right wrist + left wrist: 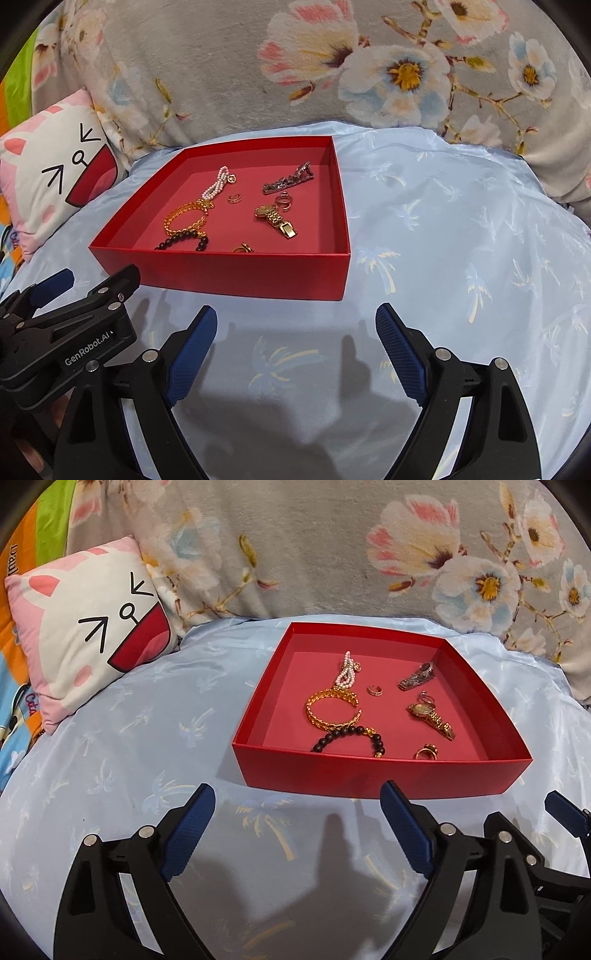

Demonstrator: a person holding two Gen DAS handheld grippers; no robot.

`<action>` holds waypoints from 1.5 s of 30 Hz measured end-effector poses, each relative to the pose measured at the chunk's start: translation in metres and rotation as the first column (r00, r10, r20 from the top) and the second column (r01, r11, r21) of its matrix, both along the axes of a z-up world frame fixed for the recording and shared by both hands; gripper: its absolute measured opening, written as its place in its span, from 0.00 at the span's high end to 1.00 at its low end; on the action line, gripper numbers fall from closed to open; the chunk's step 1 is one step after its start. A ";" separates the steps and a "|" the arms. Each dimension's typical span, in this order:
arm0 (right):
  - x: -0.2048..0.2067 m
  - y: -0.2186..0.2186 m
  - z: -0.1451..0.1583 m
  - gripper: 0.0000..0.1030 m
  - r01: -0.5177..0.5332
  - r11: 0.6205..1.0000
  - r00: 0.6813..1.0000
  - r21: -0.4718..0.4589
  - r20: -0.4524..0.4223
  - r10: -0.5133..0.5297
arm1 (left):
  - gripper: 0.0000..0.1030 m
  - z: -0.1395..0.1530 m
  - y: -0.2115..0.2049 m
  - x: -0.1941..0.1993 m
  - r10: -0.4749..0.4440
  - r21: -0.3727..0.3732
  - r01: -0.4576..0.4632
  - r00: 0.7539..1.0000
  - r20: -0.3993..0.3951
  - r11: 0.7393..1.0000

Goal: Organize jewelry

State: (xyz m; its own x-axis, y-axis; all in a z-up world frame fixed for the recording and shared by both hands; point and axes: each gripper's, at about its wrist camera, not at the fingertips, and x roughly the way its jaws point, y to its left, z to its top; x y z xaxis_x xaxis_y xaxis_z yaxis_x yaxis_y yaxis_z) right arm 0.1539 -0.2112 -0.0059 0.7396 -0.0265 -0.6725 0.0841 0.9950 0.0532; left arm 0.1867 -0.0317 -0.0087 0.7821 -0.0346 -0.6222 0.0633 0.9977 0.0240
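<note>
We hold both grippers low over the light blue sheet [147,738], in front of the red box [384,779]. The left gripper [297,808] has its fingers spread wide and holds nothing; the right gripper [295,328] is the same, wide apart and empty.

All the jewelry lies inside the red box: a pearl bracelet [346,672] toward the far wall, a gold chain bracelet [332,710] in front of it, a black bead bracelet [351,738] near the front wall, a small ring [375,690] in the middle, a silver watch [417,677] and a gold watch [430,716] toward the right wall, and a gold ring [428,752] at the front.

We judge that the gold chain, pearls and black beads touch each other, so pulling one can drag the others. The small rings may slip from the fingers. The box stands on a soft bed, so pressing its wall can tilt it.

The left view shows the gold ring whole; in the right view the front wall hides most of it. Only the right view shows the sheet at the right of the box.
</note>
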 end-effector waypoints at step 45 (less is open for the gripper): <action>-0.001 0.001 0.000 0.17 -0.001 1.000 1.000 0.003 0.007 0.001 | 0.15 -0.001 -0.005 0.000 0.028 0.058 -0.028 1.000 0.004 0.998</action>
State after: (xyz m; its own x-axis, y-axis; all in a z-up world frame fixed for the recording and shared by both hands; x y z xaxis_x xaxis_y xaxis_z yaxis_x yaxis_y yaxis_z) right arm 0.1526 -0.2106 -0.0057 0.7445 -0.0242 -0.6672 0.0828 0.9950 0.0563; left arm 0.1865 -0.0368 -0.0098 0.7842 0.0234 -0.6201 0.0354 0.9960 0.0823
